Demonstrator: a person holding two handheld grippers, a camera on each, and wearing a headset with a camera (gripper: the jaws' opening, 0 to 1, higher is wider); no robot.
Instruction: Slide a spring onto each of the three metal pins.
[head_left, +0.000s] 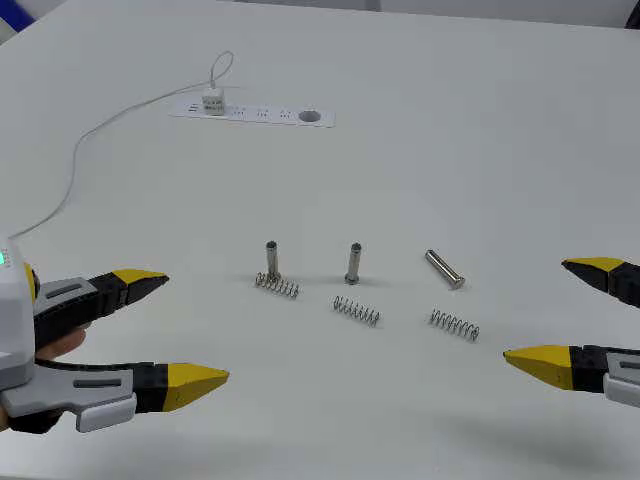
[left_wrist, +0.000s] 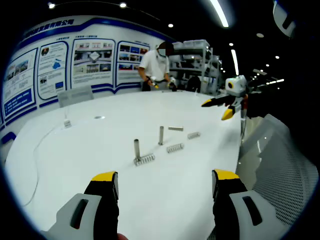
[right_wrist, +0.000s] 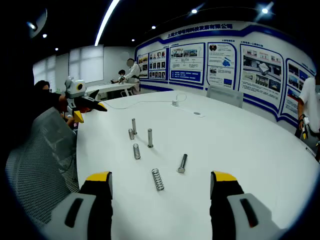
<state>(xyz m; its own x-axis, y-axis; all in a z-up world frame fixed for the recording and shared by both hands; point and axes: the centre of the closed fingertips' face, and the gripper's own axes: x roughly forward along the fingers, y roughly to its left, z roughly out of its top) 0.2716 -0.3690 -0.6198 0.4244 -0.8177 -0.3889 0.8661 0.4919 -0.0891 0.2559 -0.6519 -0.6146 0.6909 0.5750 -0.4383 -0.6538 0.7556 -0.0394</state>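
Nothing picked yet. left gripper (head_left: 195, 327): jaws spread wide, holding nothing. right gripper (head_left: 535, 310): same, wide apart, empty. All parts sit on the table (head_left: 420, 150), ahead of both grippers and between the 2 sets of tips.

Risks:
- left spring (head_left: 277, 286) lies against the foot of the left pin (head_left: 271, 258), which stands upright. A tip going in for that spring will likely clip the pin and topple it.
- middle pin (head_left: 354, 262) is also upright, wide end down, with a small footprint. A sideways push while threading would knock it over.
- right pin (head_left: 444, 269) lies flat, nearest the right gripper's tips. It's round, so a nudge can roll it. My guess is it needs holding or standing up first.
- Springs are thin and lie flat, so pointed tips may squash one or flick it away.

Count: 3 pins (2 upright, 1 down). 3 springs; middle spring (head_left: 357, 311) and right spring (head_left: 454, 323) lie clear of the pins. 0 springs on pins. 1 power strip (head_left: 252, 112), well beyond the tips.
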